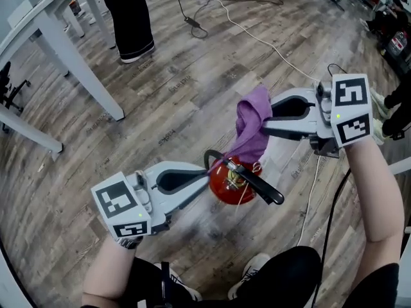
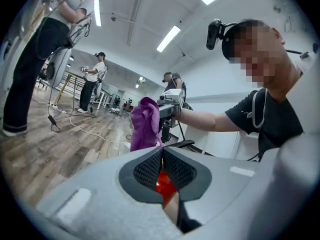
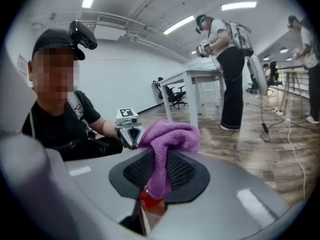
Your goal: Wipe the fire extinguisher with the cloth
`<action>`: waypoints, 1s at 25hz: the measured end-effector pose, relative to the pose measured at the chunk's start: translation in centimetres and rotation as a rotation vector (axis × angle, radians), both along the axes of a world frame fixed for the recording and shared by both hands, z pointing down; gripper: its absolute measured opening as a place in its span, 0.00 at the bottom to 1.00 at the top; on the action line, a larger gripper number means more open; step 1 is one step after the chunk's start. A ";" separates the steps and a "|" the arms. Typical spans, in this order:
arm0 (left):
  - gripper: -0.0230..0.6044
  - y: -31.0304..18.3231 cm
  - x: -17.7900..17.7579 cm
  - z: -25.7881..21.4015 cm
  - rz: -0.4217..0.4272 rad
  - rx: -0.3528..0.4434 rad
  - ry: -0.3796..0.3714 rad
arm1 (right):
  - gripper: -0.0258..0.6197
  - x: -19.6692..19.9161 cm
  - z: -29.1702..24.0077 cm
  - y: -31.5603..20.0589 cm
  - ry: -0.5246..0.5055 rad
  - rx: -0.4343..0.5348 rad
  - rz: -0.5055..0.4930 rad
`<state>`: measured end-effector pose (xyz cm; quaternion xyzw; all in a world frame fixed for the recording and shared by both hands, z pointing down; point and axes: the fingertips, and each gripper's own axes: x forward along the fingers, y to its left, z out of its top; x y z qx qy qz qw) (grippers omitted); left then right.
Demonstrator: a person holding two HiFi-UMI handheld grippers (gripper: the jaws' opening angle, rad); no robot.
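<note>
The left gripper [image 2: 161, 150] has its dark ribbed pads clenched together along their whole length, leaving only a hairline seam. Whether anything thin is pinched in that seam cannot be made out. In the notch below the pads shows a sliver of the round red metal fire extinguisher [image 1: 226, 186]; the gripper's own grey body hides the rest of it in that view. In the head view these closed tips sit at the extinguisher's upper left, right by the curved black hose [image 1: 213, 154] at its neck. Whether they touch it is unclear.

The right gripper [image 1: 267, 122] is grasping the purple terry cloth [image 1: 252, 126]. A fold of it runs down between the pads and the bulk bunches up above them. Its loose end hangs over the extinguisher's top and covers part of the valve, though actual contact is hard to judge.

The extinguisher is seen almost from above, so its body is foreshortened and its base hidden. It is on the grey-brown wood plank floor [image 1: 192, 95], between the two grippers. A long black lever [image 1: 260, 183] slants across its top.

Beyond the extinguisher a white cable [image 1: 270, 47] trails over the planks. Well apart from it, a white table [image 1: 61, 37] is cut off by the picture's edge, and so is a standing person in black trousers [image 1: 131, 18]. On the near side of the extinguisher, a pale shoe [image 1: 252, 269] of the person holding the grippers is partly covered by a dark knee.
</note>
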<state>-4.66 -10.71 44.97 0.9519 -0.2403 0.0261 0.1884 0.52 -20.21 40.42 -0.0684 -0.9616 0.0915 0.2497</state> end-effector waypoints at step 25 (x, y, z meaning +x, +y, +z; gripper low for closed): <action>0.04 4.6 -5.9 7.3 -0.077 -0.151 -0.109 | 0.13 -2.5 29.5 0.7 0.241 -0.552 -0.137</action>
